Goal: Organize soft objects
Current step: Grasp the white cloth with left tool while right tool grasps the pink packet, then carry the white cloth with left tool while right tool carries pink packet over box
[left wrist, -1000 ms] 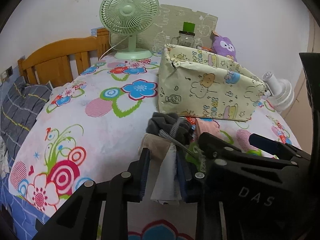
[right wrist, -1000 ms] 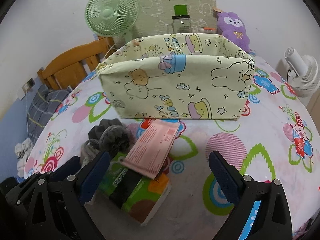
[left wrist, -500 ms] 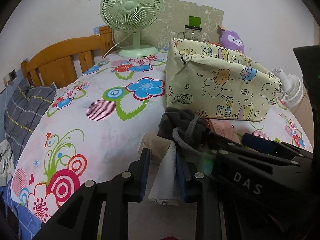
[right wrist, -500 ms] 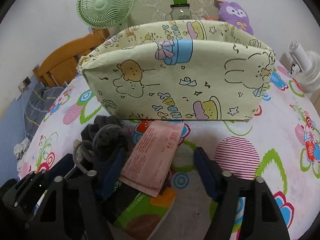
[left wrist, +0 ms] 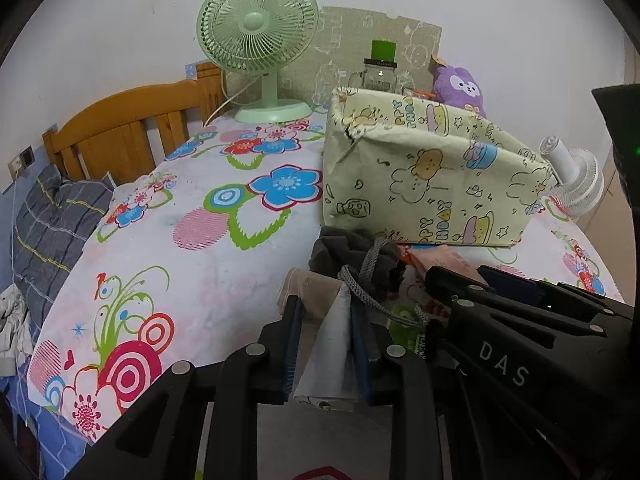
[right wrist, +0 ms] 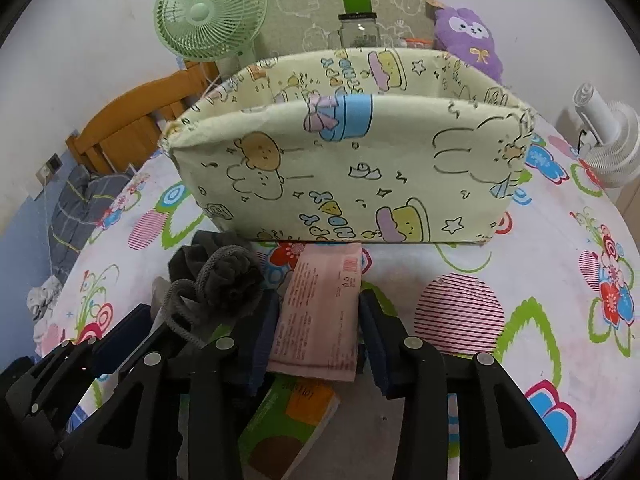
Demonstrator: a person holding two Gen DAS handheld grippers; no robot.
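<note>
Two grippers low at the pile, just in front of the bin (right wrist: 344, 168): your L gripper (left wrist: 326, 344) is clamped on a pale cloth (left wrist: 332, 344); R gripper (right wrist: 320, 336) is closing round the pink pack (right wrist: 324, 312), pads abt touching its edges. Bedspread (left wrist: 208, 248) lies bare to the left w/ room to move.

2 fans (right wrist: 211, 10), 1 fabric bin (right wrist: 352, 168), 1 pink pkt (right wrist: 320, 308), 1 plush (right wrist: 470, 38), 1 jar (right wrist: 357, 28), 1 grey scrubby (right wrist: 224, 276).
</note>
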